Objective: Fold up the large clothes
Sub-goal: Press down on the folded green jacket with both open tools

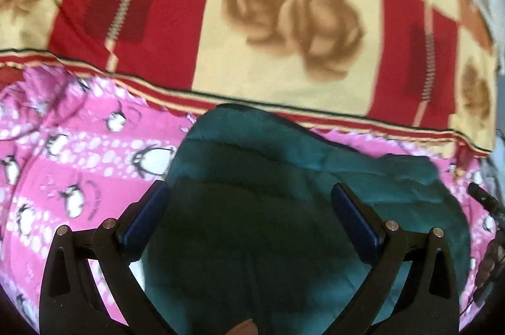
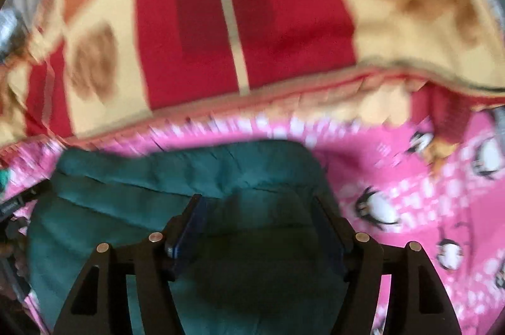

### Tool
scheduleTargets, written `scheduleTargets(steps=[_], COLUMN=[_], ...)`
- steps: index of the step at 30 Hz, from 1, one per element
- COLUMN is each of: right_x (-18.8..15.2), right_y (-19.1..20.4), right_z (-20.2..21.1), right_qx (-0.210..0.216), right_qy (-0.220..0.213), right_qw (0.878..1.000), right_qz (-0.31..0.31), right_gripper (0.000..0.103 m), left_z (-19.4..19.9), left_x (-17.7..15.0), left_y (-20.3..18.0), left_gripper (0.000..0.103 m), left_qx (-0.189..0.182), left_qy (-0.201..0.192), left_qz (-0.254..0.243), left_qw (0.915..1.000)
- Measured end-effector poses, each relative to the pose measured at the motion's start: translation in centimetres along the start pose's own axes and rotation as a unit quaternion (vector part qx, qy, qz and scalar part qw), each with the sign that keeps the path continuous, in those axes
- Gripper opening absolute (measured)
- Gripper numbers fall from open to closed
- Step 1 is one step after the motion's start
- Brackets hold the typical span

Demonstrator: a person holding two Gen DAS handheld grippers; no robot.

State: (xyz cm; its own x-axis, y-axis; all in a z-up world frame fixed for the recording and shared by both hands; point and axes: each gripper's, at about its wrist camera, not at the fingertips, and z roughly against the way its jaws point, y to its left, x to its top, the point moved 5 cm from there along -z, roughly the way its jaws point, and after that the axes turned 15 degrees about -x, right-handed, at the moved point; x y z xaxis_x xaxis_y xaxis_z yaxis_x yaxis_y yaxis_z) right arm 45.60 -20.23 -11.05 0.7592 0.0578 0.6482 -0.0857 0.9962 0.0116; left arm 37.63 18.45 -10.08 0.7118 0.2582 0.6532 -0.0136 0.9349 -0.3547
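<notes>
Bedding under both grippers, a teal garment lying on top.

Pink fleece sheet printed with penguins (image 1: 72,152) covers the bed, with a red-and-cream rose-patterned blanket (image 1: 284,29) lying beyond it. On the pink sheet rests the dark teal quilted garment (image 1: 284,177), folded into a thick pad. Left gripper (image 1: 251,208) hangs over it, fingers (image 1: 148,215) spread wide, gripping nothing. Right gripper (image 2: 262,221) hovers likewise, its fingers (image 2: 189,227) parted above the cloth; that view is blurred.
</notes>
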Motion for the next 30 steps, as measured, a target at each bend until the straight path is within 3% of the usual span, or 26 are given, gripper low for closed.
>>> scheduleTargets(steps=[5,9,11,13,16,17,18,20,28,30], right_x=[-3.9,-8.3,-10.0,-12.0,-12.6,-12.8,-13.3,-13.4,-13.3,-12.0], right_y=[0.1,0.3,0.7,1.0,-0.2,-0.6,-1.2,-1.8,-1.7,-2.1], right_z=[7.2,8.8,7.2,3.7,2.3,1.8,0.7,0.1,1.2,3.4], right_qx=[0.014,0.022,0.007,0.008,0.003,0.004,0.036,0.065,0.056,0.041], right_qy=[-0.061,-0.057,-0.022,0.047,0.047,0.059,0.091,0.113,0.117,0.076], right_qw=[0.998,0.998,0.999,0.997,0.999,0.998,0.995,0.989,0.991,0.995], right_qz=[0.011,0.02,0.03,0.055,0.019,0.0,-0.036,-0.067,-0.044,-0.043], right_gripper=[0.067,0.067,0.071,0.076,0.101,0.103,0.103,0.103,0.102,0.082], left_z=[3.9,3.0,2.3,1.9,2.1,2.2,2.2,2.4,3.0,4.2], left_x=[-5.6,-10.0,-10.6,-10.7,-11.1,-11.3,-11.4,-11.6,-11.9,-11.6], left_y=[-2.7,-3.4,-3.1,-3.1,-2.6,-2.5,-2.5,-2.5,-2.8,-3.3], left_gripper=[0.102,0.103,0.103,0.103,0.103,0.103,0.103,0.103,0.103,0.103], left_qx=[-0.015,-0.001,0.009,0.008,0.004,0.001,-0.001,-0.001,0.011,0.018], left_qy=[0.001,0.031,0.029,0.027,0.018,0.016,0.016,0.017,0.013,-0.005], left_qz=[-0.034,-0.063,-0.071,-0.064,-0.044,-0.039,-0.038,-0.04,-0.038,-0.047], left_qw=[0.9993,0.9975,0.997,0.9976,0.9989,0.9991,0.9992,0.999,0.9991,0.9987])
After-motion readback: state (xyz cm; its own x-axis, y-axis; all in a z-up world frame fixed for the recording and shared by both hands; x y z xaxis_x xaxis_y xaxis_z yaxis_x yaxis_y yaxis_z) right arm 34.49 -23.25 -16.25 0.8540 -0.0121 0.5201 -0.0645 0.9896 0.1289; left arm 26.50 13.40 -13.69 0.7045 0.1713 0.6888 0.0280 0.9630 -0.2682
